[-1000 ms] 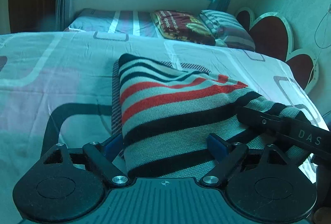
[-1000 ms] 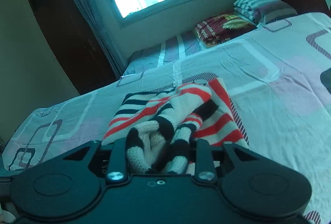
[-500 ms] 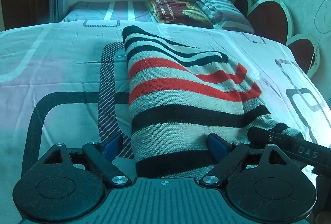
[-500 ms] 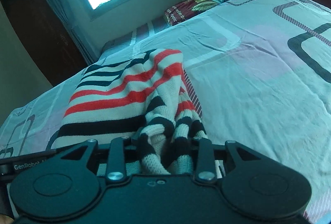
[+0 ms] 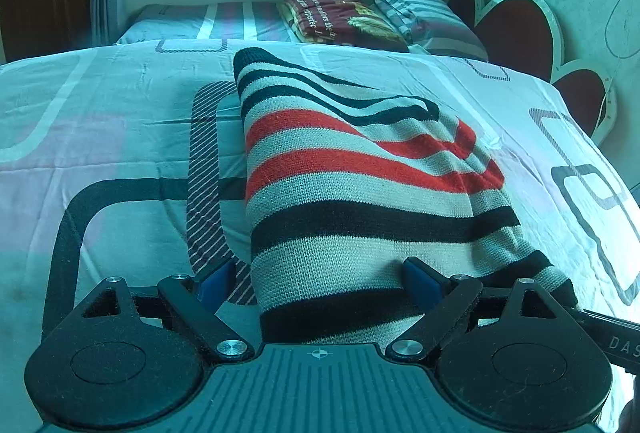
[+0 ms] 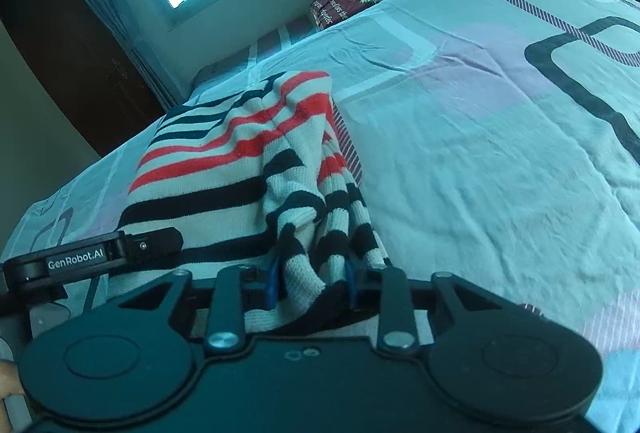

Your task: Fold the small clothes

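On the left, the left claw (image 5: 320, 281) is standing wide, its blue pads (image 5: 214, 279) straddling the near hem of the striped knit sweater (image 5: 360, 201) without visibly pinching it; from these views I cannot tell for sure that the right-hand pad is clear of the knit. Compared with a second ago, the sweater is lying lower and flatter on the bed (image 5: 120, 153), and more of its red and black bands are showing beyond the claw.

On the right, the right claw (image 6: 310, 283) is clenching a bunched roll of the same sweater (image 6: 224, 185); its jaws have just been closing further, with the knit gathered between them. Its view is sitting closer to the bedsheet than before. I judge that a fold is being laid down and this gathered edge is about to be set in place.

The sweater is resting mid-bed, its long axis running from the claws away toward the pillows (image 5: 428, 17) and window, the stripes crossing it, the hem end pointing back at the person.
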A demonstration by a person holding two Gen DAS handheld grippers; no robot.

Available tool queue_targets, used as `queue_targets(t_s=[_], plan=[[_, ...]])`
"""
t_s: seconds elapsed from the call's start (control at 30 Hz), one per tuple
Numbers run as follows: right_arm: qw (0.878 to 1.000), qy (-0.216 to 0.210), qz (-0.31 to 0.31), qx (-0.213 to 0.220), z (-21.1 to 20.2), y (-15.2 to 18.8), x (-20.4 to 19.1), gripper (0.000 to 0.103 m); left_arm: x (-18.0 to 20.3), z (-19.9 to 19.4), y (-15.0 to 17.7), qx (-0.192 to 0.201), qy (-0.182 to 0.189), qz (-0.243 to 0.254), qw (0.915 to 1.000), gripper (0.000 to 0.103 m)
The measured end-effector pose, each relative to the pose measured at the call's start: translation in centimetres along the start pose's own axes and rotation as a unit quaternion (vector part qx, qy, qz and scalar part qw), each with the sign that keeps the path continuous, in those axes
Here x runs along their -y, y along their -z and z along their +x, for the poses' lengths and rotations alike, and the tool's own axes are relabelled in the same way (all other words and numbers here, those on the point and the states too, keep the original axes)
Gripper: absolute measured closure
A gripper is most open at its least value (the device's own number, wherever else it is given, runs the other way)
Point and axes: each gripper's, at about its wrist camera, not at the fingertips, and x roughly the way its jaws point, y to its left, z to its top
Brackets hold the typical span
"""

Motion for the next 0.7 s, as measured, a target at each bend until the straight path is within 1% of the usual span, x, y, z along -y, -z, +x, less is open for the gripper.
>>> queue_targets(t_s=[0.07, 0.13, 0.17, 0.2, 0.23, 0.27, 0.3, 0.33, 0.37, 0.5, 0.53, 0.6, 0.67, 0.7], plan=[[1.0, 0.017, -0.019, -0.008, 0.0, 0.3, -0.1, 0.08, -0.3, -0.1, -0.1, -0.005, 0.008, -0.002, 1.0, 0.013], [0.999, 0.018, -0.018, -0.02, 0.1, 0.3, 0.1, 0.08, -0.5, -0.3, -0.4, -0.011, 0.014, -0.007, 0.9998, 0.014], [1.0, 0.013, -0.017, -0.015, -0.2, 0.1, 0.1, 0.075, -0.7, -0.5, -0.5, -0.008, 0.012, -0.007, 0.9999, 0.014], [1.0, 0.006, -0.015, -0.007, -0.7, -0.3, 0.0, 0.067, -0.9, -0.8, -0.6, -0.003, 0.01, -0.005, 0.9999, 0.014], [1.0, -0.002, -0.012, 0.004, -1.1, -0.8, 0.0, 0.065, -1.1, -1.1, -0.7, 0.001, 0.008, -0.007, 0.9999, 0.014], [1.0, -0.009, -0.006, 0.017, -1.5, -1.5, 0.0, 0.056, -1.5, -1.3, -0.9, 0.006, 0.005, -0.011, 0.9999, 0.014], [1.0, -0.013, 0.001, 0.028, -1.6, -2.2, 0.1, 0.04, -1.9, -1.5, -1.1, 0.009, 0.003, -0.018, 0.9998, 0.014], [0.999, -0.014, 0.004, 0.036, -1.5, -2.8, 0.1, 0.032, -2.3, -1.5, -1.5, 0.011, 0.002, -0.024, 0.9996, 0.014], [0.999, -0.011, 0.0, 0.043, -1.2, -3.4, -0.1, 0.028, -2.6, -1.5, -1.8, 0.013, 0.0, -0.03, 0.9995, 0.014], [0.999, -0.015, -0.022, 0.032, 2.0, -5.4, -1.1, 0.036, -3.4, -0.7, -3.1, 0.018, -0.006, -0.036, 0.9992, 0.013], [0.999, -0.017, -0.022, 0.03, 2.9, -5.8, -1.2, 0.036, -3.4, -0.5, -3.4, 0.02, -0.008, -0.034, 0.9992, 0.013], [0.999, -0.025, -0.008, 0.029, 4.6, -6.9, -1.2, 0.037, -3.4, -0.3, -4.1, 0.028, -0.013, -0.038, 0.9988, 0.013], [0.999, -0.035, 0.007, 0.022, 6.3, -8.2, -0.9, 0.037, -3.7, 0.3, -4.8, 0.028, -0.016, -0.045, 0.9984, 0.013], [0.999, -0.038, 0.011, 0.018, 7.1, -8.7, -0.8, 0.043, -3.9, 0.8, -5.1, 0.024, -0.014, -0.051, 0.9983, 0.013]])
